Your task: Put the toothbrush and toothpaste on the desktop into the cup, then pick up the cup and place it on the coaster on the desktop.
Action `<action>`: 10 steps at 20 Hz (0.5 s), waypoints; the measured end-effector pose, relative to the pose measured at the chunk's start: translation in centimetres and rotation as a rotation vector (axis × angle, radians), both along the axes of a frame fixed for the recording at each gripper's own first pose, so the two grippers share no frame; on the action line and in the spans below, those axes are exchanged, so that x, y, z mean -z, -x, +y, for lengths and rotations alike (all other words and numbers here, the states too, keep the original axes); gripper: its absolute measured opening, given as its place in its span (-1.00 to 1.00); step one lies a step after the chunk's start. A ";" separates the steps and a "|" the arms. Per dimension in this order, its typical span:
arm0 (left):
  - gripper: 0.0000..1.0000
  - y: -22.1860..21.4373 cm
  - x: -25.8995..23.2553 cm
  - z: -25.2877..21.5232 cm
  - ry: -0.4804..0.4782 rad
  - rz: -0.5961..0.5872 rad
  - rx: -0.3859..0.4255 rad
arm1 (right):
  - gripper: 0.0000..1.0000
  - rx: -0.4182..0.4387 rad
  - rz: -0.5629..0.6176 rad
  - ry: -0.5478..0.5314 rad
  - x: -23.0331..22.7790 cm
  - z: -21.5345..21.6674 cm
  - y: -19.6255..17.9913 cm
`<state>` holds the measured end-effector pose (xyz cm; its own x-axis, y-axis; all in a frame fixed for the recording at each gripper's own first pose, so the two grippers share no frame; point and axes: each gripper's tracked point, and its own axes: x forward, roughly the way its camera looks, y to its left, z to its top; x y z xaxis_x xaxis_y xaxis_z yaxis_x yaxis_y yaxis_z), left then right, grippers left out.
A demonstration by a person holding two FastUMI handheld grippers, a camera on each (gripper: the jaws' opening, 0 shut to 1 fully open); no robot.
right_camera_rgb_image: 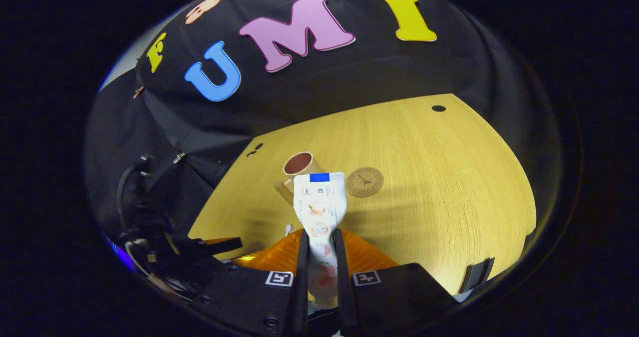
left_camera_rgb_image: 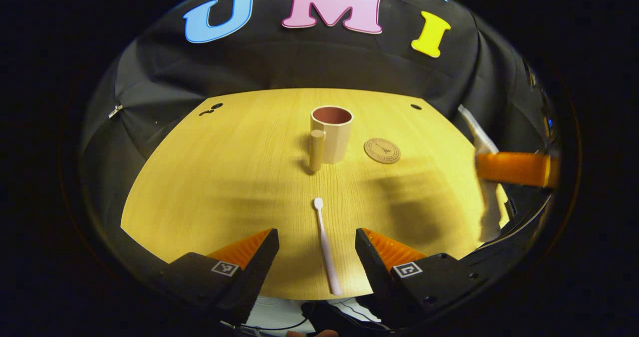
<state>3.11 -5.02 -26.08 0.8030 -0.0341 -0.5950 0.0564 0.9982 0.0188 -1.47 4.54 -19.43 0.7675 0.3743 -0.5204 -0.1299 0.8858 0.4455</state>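
Observation:
A pale toothbrush point(left_camera_rgb_image: 325, 244) lies on the wooden table, head pointing away, between the spread fingers of my left gripper point(left_camera_rgb_image: 316, 244), which is open above it. Farther back stands the beige cup point(left_camera_rgb_image: 332, 133) with its handle toward me, and the round brown coaster point(left_camera_rgb_image: 382, 150) lies just to its right. My right gripper point(right_camera_rgb_image: 320, 244) is shut on the white toothpaste tube point(right_camera_rgb_image: 319, 202), held upright above the table; the cup point(right_camera_rgb_image: 299, 166) and coaster point(right_camera_rgb_image: 365, 181) sit behind it. That gripper and the tube point(left_camera_rgb_image: 481, 140) appear blurred at the right edge of the left gripper view.
The wooden table point(left_camera_rgb_image: 224, 177) ends at the black cloth wall behind. Small dark holes point(left_camera_rgb_image: 416, 107) mark its far corners. The left gripper's body point(right_camera_rgb_image: 164, 257) shows low at the left of the right gripper view.

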 end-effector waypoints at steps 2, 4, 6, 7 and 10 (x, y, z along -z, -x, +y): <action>0.91 -1.1 1.7 0.1 -0.020 0.031 -0.021 | -0.44 -0.013 -0.028 -0.009 -1.4 -1.0 0.1; 0.89 -1.9 3.1 0.6 -0.043 0.056 -0.044 | -0.44 -0.017 -0.044 -0.006 -2.0 -1.9 0.3; 0.82 -2.4 4.2 0.5 -0.043 0.083 -0.054 | -0.44 -0.018 -0.050 0.002 -2.4 -2.9 0.4; 0.87 -2.5 4.5 0.6 -0.039 0.090 -0.058 | -0.44 -0.016 -0.052 0.005 -2.4 -3.4 0.3; 0.77 -3.1 5.4 0.2 -0.024 0.112 -0.068 | -0.44 0.003 -0.043 -0.002 -2.3 -4.3 -0.2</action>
<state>6.22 -4.80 -31.43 0.7312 0.0336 -0.6814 -0.0082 0.9991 0.0405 -1.31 0.19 -17.08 0.7906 0.3726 -0.4859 -0.1463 0.8855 0.4410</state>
